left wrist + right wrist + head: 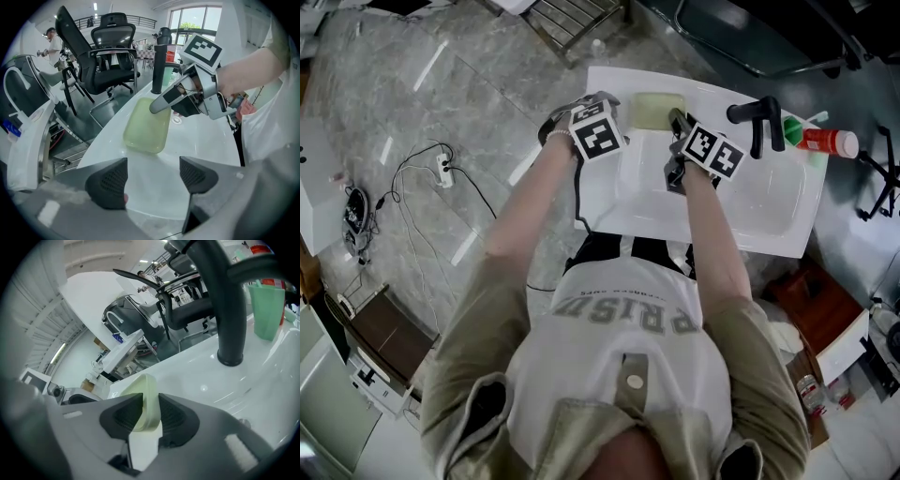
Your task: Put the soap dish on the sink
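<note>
A pale green soap dish (654, 110) lies on the white sink's (769, 220) back ledge, left of the black faucet (759, 117). My right gripper (675, 120) reaches it from the basin side. In the right gripper view the dish's (147, 394) raised rim stands between the two pads of that gripper (150, 416), which flank it closely without clearly pressing. The left gripper view shows the dish (146, 126) flat on the ledge with the right gripper (157, 107) at its far edge. My left gripper (152, 180) hovers open just short of the dish, holding nothing.
A green cup (266, 310) and a red bottle (830, 142) stand on the ledge right of the faucet (225, 310). Black office chairs (112, 56) are behind the sink. Cables (422, 178) trail over the floor at the left.
</note>
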`<state>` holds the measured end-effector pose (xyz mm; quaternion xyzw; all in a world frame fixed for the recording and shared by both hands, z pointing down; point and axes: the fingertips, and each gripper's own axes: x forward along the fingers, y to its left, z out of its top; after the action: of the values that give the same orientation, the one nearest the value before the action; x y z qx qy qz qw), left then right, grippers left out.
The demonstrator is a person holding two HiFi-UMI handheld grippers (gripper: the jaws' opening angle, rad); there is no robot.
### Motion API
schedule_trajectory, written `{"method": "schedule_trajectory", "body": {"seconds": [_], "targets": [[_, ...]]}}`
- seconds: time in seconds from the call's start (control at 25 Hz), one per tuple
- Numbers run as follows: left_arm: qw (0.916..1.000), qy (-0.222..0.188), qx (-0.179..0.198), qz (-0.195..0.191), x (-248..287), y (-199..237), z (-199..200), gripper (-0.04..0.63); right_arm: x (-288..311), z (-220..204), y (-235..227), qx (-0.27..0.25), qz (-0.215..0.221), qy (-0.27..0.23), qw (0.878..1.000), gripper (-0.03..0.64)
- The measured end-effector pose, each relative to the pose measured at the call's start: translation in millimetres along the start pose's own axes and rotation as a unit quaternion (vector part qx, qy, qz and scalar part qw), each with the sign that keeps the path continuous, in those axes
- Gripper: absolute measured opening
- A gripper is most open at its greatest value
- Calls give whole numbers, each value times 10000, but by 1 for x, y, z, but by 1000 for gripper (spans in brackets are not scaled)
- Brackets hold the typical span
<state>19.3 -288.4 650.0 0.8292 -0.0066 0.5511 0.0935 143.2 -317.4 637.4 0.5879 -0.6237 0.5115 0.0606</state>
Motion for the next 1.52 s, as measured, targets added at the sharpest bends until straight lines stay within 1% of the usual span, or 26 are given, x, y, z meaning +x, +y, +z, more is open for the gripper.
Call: {"method": "schedule_trajectory", "body": {"seconds": [0.24, 0.44, 0.56, 1.0, 1.2, 1.36, 1.44, 1.52], "targets": [[9996, -3, -185, 221, 2, 9, -2, 364, 4, -2, -6, -25, -337, 32, 9994, 124], [9991, -24, -233, 341, 5, 11, 0, 354, 7, -3, -9, 89, -455, 16, 9989, 132], [9991, 16, -225, 371, 7, 12, 1, 354, 9, -1, -9, 69, -514, 9, 9987, 133], [9990, 158, 64, 411, 17, 13, 13, 354, 13, 2, -8, -440, -777, 167, 9959, 147], [9988, 208, 142, 424, 21, 17, 18, 354, 14, 3, -8, -618, -803, 240, 9946, 147], [9987, 224, 182, 423, 22, 19, 20, 354, 14, 3, -9, -896, -910, 327, 9913, 146], [9986, 221, 192, 438, 23, 20, 22, 344, 14, 2, -13, -1031, -1039, 353, 9886, 92], [9985, 226, 206, 459, 24, 21, 23, 344, 14, 3, -15, -1086, -1061, 349, 9878, 91]]}}
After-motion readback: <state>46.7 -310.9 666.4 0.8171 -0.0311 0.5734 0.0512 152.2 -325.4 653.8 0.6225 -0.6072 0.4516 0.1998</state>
